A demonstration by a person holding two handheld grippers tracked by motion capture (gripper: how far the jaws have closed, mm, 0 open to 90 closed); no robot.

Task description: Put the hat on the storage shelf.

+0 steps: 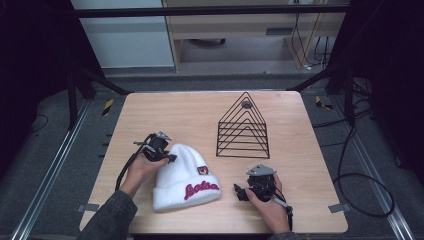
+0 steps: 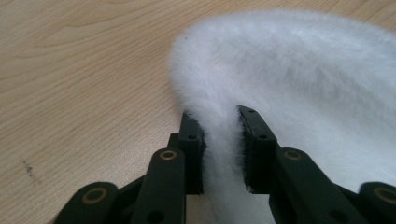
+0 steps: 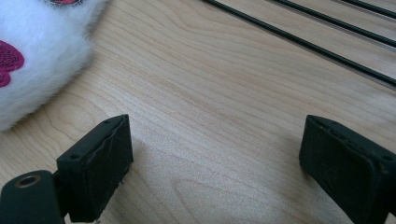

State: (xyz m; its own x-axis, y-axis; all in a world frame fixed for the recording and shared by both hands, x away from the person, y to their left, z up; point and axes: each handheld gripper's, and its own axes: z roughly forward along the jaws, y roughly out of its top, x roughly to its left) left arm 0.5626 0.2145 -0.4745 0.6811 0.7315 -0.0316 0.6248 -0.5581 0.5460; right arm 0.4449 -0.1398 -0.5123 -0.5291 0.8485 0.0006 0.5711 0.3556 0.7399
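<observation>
A pale wooden worktop stands over a grey floor, and the high view takes in a fluffy white beanie with red lettering lying near its front edge and a black wire rack of nested triangles standing farther back. The left gripper view adds the close detail: the left gripper has its jaws pinched on a fold at the beanie's edge. The right gripper, in its own view, holds its jaws wide apart over bare wood, gripping nothing, with the beanie's edge at upper left and the rack's wires across the top.
</observation>
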